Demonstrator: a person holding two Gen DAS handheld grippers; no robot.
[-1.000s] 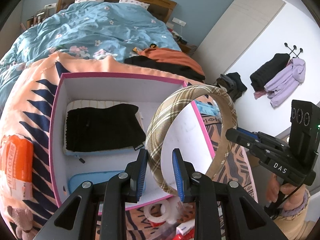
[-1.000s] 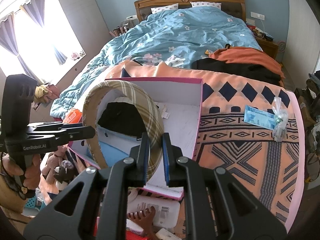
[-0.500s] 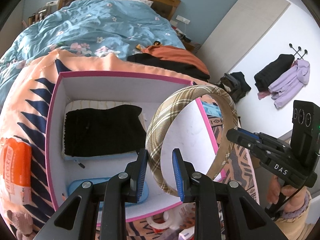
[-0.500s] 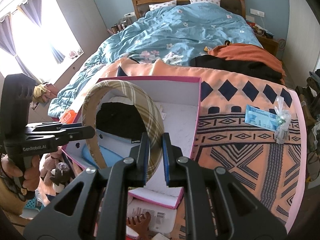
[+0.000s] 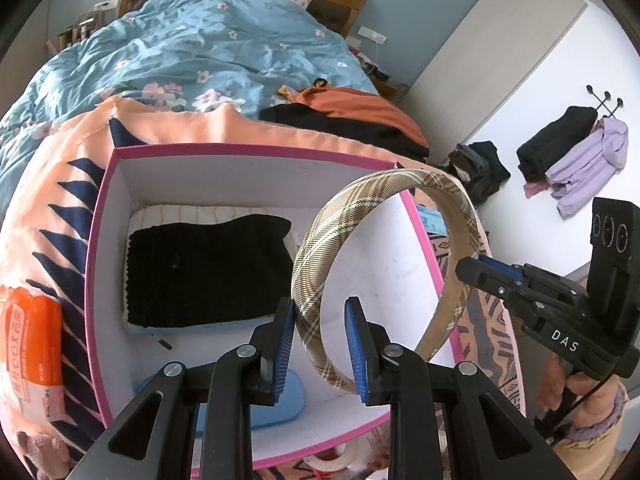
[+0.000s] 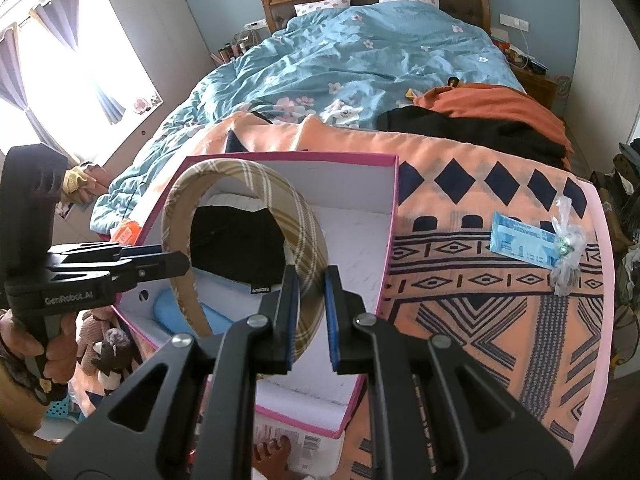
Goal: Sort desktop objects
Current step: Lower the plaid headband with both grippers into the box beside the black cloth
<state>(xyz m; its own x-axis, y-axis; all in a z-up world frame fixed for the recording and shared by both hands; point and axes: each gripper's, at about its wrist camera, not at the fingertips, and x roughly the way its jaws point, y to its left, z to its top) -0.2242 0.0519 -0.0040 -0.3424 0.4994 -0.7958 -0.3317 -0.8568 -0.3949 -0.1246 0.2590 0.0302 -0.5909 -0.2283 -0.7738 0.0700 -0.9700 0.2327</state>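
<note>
Straddling one end of the plaid headband (image 5: 362,216), the left gripper (image 5: 320,344) stands apart; the right gripper (image 6: 312,304) clamps the other end above the pink-rimmed box (image 5: 100,216).

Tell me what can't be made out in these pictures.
Left wrist view: left tool hides most of the blue pouch in the pink box; whether it pinches the headband is unclear.
Right wrist view: right tool covers the white packet below; the label on the black cloth is too small to read.
</note>
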